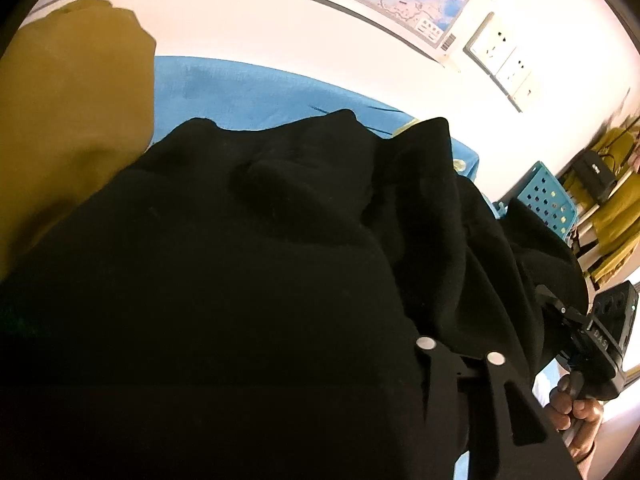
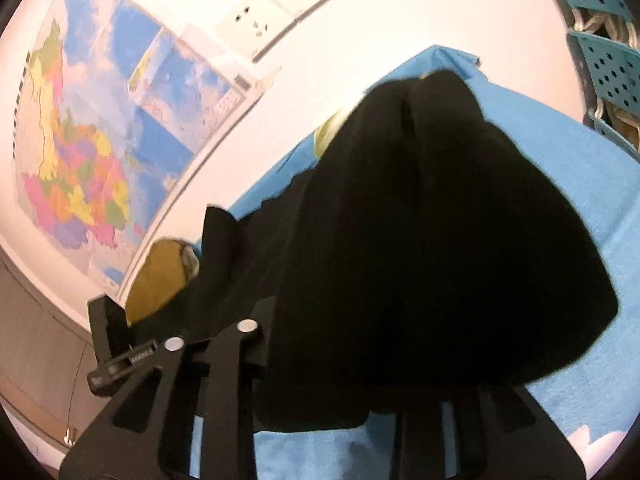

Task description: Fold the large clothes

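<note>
Two hand-held grippers met one soft, bulky black knit garment (image 1: pixel 248 264), heaped mid-frame over the blue cloth-covered table (image 1: pixel 256 88). Whether the left gripper (image 1: pixel 460 354) or right gripper (image 2: pixel 212 334) pinched fabric could not be told. It looked heavy, limp; hems offered the best hold.

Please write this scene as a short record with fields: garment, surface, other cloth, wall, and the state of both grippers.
garment: black garment, bunched, lying on the cover
surface: blue cover
other cloth: mustard-yellow cloth, beside the black garment
wall: map and sockets
left gripper: black fabric lies over its fingers; grip cannot be told
right gripper: black fabric lies between its fingers; grip cannot be told
</note>
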{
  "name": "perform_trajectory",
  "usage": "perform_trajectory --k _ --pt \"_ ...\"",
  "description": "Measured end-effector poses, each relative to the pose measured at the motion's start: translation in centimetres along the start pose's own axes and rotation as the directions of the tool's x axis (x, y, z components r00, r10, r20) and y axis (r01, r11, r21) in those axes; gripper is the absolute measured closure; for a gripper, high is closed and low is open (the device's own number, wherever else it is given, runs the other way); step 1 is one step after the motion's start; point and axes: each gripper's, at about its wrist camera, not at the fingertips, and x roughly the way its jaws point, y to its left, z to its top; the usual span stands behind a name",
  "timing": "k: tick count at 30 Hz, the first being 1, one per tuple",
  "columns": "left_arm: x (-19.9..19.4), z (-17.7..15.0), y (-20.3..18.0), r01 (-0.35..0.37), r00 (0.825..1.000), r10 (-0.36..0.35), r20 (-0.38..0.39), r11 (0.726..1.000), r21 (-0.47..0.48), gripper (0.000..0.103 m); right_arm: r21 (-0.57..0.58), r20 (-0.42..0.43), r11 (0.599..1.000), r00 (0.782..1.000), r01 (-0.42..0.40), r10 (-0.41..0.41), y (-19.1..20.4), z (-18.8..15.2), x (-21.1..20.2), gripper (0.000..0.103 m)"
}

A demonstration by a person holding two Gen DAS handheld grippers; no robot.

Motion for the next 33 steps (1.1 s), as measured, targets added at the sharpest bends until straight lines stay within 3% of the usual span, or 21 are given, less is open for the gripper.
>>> perform_trajectory --k 1,3,6,8,10,11,14,17,21,24,33 --pt "0.1 0.0 0.3 -0.002 1.0 0.002 -0.001 1.0 -0.018 0.045 0.028 -0.027 0.999 0.999 -0.018 0.019 -0.3 -0.2 0.6 0.049" --pt "0.4 0.0 0.4 0.0 1.0 0.0 0.002 1.0 -0.023 0.036 0.024 -0.042 1.0 0.999 -0.011 0.012 -0.2 -0.4 1.3 0.044" --pt "0.6 0.3 0.0 -0.02 1.0 0.02 0.007 1.0 0.002 0.035 0.017 -0.039 1.0 0.999 -0.013 0.014 0.0 -0.6 2.2 0.042" --pt "0.6 0.4 -0.3 -0.036 0.999 0.035 0.005 0.999 0.009 0.04 0.02 -0.036 1.0 0.999 -0.013 0.014 0.1 -0.4 2.5 0.048" --pt "0.5 0.6 -0.6 -0.058 0.998 0.057 0.01 0.998 0.038 0.047 0.005 -0.037 1.0 0.999 -0.004 0.004 0.0 -0.3 2.5 0.066" --pt "0.5 0.6 -0.8 -0.062 0.998 0.062 0.012 0.997 0.046 0.05 0.008 -0.038 1.0 0.999 -0.008 0.009 -0.2 -0.3 2.5 0.067" --pt "0.5 0.7 -1.2 -0.072 0.997 0.071 0.018 0.995 0.062 0.052 0.042 -0.044 0.998 0.998 -0.038 0.04 -0.9 -0.5 2.5 0.068" --pt "0.6 0.7 -1.2 -0.072 0.997 0.071 0.017 0.996 0.058 0.053 0.049 -0.052 0.998 0.997 -0.051 0.053 -0.5 -0.3 2.7 0.06" --pt "0.0 0.6 -1.6 -0.073 0.997 0.071 0.024 0.994 0.082 0.064 0.0 -0.054 1.0 0.998 -0.025 0.025 0.3 -0.1 2.6 0.076" --pt "-0.8 0.8 -2.2 -0.076 0.997 0.072 0.041 0.993 0.095 0.069 -0.003 -0.032 0.998 0.997 -0.07 0.07 1.2 0.5 1.5 0.083" --pt "-5.8 2.0 -3.2 -0.028 0.993 0.014 0.114 0.992 0.122 0.072 -0.203 0.002 0.968 0.988 -0.148 0.151 8.6 2.0 -2.5 0.087"
